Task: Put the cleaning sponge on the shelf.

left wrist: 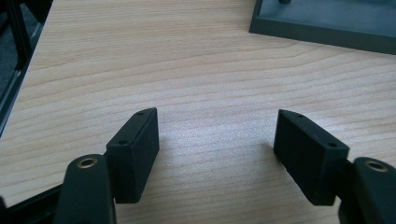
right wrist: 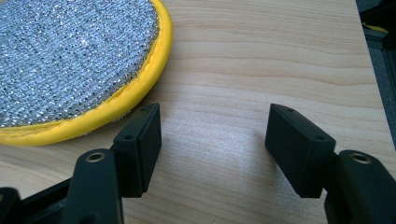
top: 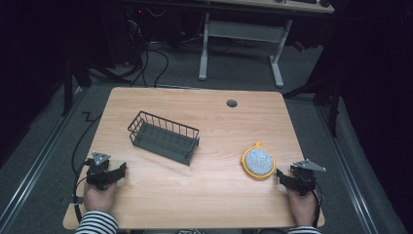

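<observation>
Table of pale wood carries everything. At eight o'clock the left gripper rests on it, jaws spread apart over bare wood. Toward ten o'clock of centre sits a dark wire basket, empty. At four o'clock lies a round yellow-rimmed scouring pad, silver face up. Just beside it, the right gripper rests with jaws spread, empty.
</observation>
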The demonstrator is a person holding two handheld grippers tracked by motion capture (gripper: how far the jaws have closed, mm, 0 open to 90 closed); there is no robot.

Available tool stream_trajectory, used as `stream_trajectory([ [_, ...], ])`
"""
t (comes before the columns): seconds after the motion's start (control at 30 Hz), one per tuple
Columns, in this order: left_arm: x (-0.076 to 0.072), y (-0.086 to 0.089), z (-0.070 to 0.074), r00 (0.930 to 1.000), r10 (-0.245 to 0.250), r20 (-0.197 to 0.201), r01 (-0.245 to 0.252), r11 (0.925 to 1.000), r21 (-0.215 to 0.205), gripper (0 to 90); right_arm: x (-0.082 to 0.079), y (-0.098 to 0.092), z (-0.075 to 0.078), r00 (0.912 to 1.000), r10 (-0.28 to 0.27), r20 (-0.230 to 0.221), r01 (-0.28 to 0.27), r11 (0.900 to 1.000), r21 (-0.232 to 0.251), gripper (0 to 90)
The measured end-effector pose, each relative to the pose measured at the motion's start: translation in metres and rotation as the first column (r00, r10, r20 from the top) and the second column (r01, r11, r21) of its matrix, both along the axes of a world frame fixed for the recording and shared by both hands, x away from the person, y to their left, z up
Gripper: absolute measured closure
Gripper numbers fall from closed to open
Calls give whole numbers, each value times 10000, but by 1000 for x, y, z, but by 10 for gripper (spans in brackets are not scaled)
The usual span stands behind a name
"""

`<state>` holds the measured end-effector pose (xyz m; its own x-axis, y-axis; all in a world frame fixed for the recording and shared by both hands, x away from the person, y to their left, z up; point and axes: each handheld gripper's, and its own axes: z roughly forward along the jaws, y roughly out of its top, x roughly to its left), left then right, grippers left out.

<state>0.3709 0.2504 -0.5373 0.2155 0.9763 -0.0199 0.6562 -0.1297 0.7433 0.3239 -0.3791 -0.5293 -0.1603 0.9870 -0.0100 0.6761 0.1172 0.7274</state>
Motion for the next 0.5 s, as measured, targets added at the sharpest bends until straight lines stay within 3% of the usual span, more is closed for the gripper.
stream_trajectory([
  [0.5,1,-1,0,9995,-293,-76,293,9996,20,249,0,1,0,10000,88,-3,-88,9999,-83,342],
])
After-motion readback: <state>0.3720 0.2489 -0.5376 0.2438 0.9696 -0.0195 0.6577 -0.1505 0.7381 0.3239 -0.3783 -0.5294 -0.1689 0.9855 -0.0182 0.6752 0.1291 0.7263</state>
